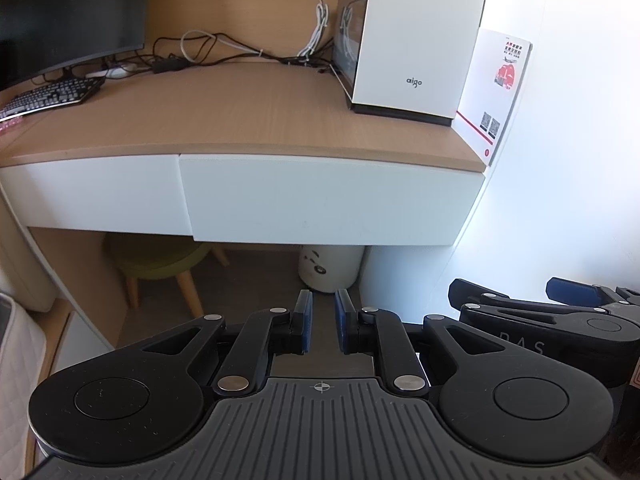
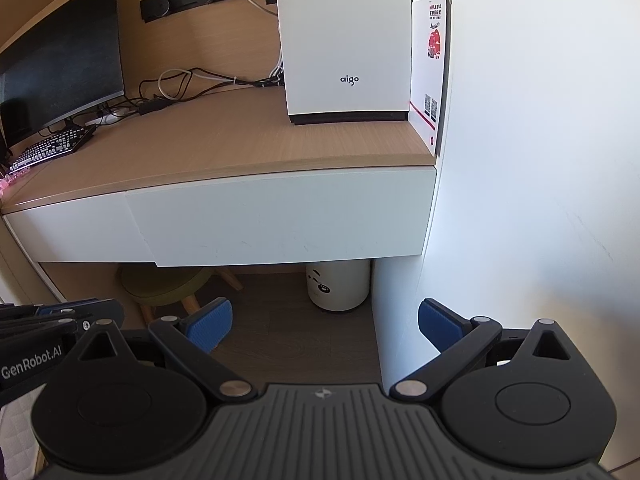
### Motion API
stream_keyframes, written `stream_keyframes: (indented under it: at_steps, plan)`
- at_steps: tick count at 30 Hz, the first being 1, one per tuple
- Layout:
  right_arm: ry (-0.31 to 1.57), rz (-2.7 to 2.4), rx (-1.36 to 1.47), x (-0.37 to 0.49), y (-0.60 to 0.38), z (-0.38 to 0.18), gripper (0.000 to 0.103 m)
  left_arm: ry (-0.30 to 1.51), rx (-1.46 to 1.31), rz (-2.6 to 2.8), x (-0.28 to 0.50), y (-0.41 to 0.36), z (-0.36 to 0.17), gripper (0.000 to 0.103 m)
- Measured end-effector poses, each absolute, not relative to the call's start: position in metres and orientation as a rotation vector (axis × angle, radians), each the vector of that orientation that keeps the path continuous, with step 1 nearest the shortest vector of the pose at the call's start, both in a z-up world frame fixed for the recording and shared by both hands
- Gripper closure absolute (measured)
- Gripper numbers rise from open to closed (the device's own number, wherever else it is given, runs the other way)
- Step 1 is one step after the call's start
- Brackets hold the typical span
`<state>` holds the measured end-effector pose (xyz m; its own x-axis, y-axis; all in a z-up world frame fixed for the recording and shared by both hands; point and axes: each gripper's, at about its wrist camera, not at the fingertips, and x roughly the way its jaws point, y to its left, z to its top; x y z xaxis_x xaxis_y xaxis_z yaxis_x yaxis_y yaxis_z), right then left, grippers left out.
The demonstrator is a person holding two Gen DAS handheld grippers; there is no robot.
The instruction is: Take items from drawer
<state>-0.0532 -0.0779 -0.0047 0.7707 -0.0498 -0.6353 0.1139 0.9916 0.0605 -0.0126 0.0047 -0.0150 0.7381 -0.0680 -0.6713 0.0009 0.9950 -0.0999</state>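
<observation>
The left gripper (image 1: 323, 322) sits nearest the left wrist camera, its blue pads drawn almost together with nothing between them. Beside it the right gripper (image 2: 323, 330) holds its two pads wide apart, also empty. Both hang in front of the desk, well short of it.

Ahead runs a white drawer front (image 1: 328, 200), fully closed under the wooden desktop (image 1: 224, 116); a second white front (image 1: 92, 196) adjoins it on the left. Whatever the drawer holds is hidden.

On the desktop stand one white computer case (image 1: 420, 36) marked "aigo", one white card (image 1: 496, 92) with red print leaning against the wall just beside it, one dark monitor (image 1: 68, 16), one keyboard (image 1: 52, 96) and a tangle of cables (image 1: 240, 52). A white wall (image 2: 540, 140) closes the right side.

Under the desk, on the wood floor (image 2: 288, 332), are one green stool (image 1: 160, 260) with wooden legs and one white bin (image 1: 330, 268).
</observation>
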Motion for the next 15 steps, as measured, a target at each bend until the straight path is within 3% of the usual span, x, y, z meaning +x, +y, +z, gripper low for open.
stream_keyframes:
  at_steps: [15]
  plan:
    - [0.735,-0.142,0.046,-0.029,-0.078,-0.017,0.003,0.759,-0.215,-0.201,0.033,0.058,-0.050,0.086]
